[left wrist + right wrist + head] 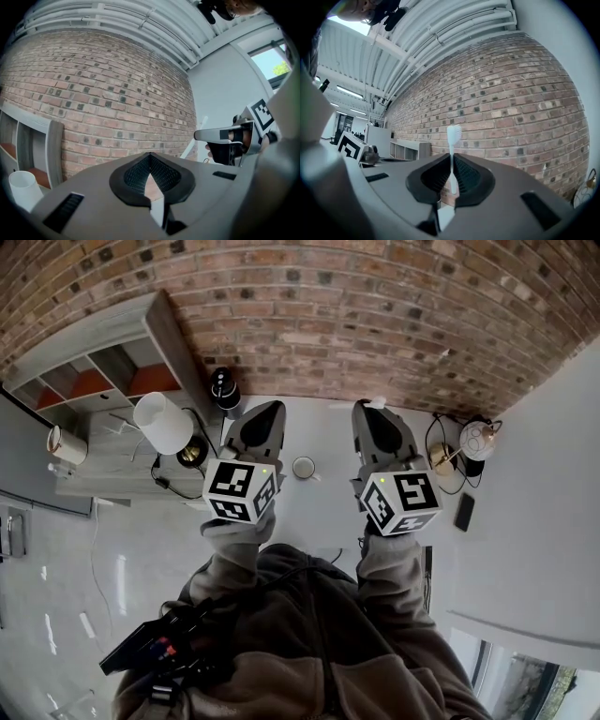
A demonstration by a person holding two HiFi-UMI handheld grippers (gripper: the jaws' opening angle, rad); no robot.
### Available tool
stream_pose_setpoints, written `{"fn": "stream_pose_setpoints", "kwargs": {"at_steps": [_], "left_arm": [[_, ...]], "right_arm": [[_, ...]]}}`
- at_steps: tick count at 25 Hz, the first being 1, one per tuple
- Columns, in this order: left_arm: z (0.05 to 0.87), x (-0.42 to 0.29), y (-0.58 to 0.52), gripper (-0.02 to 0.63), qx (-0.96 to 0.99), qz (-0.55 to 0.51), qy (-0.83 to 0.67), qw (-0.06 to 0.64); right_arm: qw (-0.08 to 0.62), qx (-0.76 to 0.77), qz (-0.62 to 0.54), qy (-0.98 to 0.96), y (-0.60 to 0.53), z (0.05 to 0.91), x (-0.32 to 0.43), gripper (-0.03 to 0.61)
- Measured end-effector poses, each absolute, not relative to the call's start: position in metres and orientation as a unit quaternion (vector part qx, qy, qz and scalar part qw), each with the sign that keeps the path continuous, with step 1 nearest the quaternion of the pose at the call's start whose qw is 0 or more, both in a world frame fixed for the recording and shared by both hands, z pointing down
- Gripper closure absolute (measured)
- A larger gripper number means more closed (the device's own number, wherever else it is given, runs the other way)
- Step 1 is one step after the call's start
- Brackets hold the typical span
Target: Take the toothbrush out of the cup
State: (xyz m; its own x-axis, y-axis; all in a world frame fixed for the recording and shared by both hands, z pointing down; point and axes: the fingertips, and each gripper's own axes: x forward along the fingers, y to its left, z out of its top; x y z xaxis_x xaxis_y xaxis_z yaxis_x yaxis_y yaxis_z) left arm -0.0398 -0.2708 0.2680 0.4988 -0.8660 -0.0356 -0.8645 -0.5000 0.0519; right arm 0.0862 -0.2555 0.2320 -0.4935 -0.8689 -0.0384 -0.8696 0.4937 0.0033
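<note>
Gripping the toothbrush (453,135) upright, the right hand-held gripper (451,161) is clear of the cup (304,467), which stands on the white bench (321,426), away from the edge along the brick wall (375,315). The left hand-held gripper (150,158) is closed and empty.

Cup (304,467) on table (319,427), lamp (162,422) left of it, shelf (94,371) behind lamp

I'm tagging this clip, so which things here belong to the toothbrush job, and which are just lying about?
Part of the job:
- toothbrush, clamped in the right gripper
- cup, standing on the table

Just lying about:
- white lamp
- shelf unit
- left gripper, shut on nothing
</note>
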Motion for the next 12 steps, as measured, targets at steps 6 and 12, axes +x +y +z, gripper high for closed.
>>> {"fn": "stream_pose_setpoints", "kwargs": {"at_steps": [6, 12], "left_arm": [[0.247, -0.036, -0.271, 0.611, 0.868, -0.039, -0.496, -0.01], [0.234, -0.033, -0.274, 0.611, 0.869, -0.045, -0.491, -0.027]], "right_arm": [[0.02, -0.496, 0.038, 0.867, -0.253, 0.216, 0.08, 0.557], [0.023, -0.494, 0.057, 0.867, -0.255, 0.205, 0.078, 0.557]]}}
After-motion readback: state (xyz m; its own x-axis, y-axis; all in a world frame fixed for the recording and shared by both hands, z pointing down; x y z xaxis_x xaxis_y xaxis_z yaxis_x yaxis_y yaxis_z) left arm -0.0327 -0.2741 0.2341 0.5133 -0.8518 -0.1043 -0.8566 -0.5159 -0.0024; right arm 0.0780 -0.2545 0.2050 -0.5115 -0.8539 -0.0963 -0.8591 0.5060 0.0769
